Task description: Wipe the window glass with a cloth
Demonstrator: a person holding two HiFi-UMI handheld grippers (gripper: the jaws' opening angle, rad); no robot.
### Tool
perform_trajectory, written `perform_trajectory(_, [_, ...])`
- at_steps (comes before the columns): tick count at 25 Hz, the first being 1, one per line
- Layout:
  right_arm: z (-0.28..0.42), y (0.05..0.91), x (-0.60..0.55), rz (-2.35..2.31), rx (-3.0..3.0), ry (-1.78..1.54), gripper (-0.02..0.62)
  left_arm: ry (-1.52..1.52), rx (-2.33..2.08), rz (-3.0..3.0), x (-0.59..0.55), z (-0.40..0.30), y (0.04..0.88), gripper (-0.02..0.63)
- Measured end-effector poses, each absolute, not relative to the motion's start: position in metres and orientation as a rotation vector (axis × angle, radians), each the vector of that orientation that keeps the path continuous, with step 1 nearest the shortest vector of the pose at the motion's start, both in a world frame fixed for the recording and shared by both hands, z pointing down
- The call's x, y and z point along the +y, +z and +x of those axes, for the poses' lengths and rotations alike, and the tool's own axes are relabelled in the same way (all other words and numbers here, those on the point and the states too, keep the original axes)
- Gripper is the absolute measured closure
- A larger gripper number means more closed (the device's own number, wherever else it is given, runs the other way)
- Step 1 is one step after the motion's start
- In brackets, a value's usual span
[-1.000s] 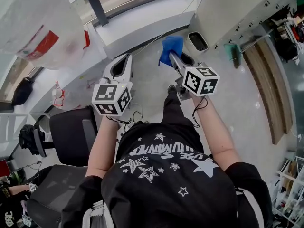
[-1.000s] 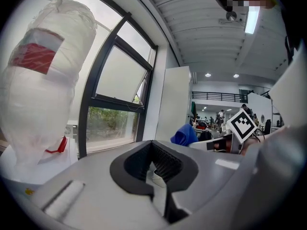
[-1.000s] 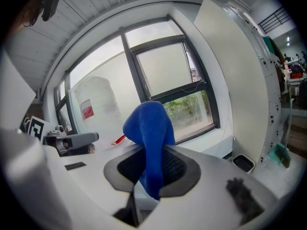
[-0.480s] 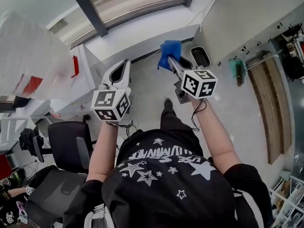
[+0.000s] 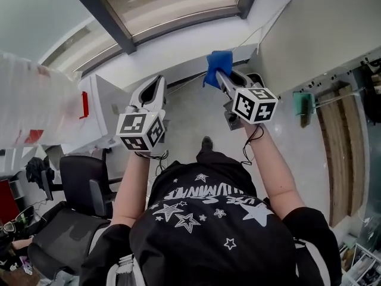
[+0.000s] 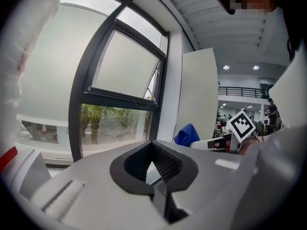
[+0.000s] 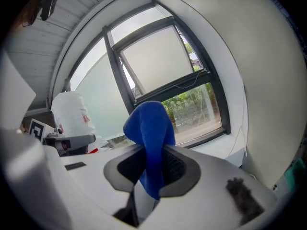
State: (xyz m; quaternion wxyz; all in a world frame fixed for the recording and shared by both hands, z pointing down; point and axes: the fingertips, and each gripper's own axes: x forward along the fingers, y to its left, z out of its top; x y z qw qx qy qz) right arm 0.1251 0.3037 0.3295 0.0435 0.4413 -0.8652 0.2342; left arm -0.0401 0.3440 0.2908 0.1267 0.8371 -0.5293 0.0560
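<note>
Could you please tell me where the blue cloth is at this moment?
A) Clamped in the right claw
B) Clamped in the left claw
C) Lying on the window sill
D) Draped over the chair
A: the right gripper view shows the cloth pinched between the jaws of the right claw, while the left claw has nothing between its jaws.

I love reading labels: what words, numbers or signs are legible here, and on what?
Nothing reads for certain.
Black shirt: white lettering, upside down, too distorted to read.
White plastic bag: red print, blurred.
Marker cubes: black square patterns, no letters.
Blue cloth: no print.
</note>
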Motion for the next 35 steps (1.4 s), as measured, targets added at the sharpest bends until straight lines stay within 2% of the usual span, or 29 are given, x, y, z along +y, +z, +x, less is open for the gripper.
perform_trajectory(5, [0.159,0.343,0.258,1.303,-2.658,0.746,0.52,0.17,-1.598,2.391,0.309,-0.01,0.3,0.598])
perform_trajectory(11, [0.162,0.352,0.218,1.254,-2.663,0.8,0.521,0.206,-1.62,2.372,0.297,0.0,0.303,0.598])
perform_trajectory(19, [0.134,0.353,0.198,1.207,-2.686,0.807,0.52,0.174,-1.686,2.342,0.276,-0.029,0.304,0.598])
perform_trajectory(35, [0.089,0.355,0.08,1.228,-2.617,0.744,0.52,0.08,-1.666,2.334,0.144,-0.091,0.311,0.598])
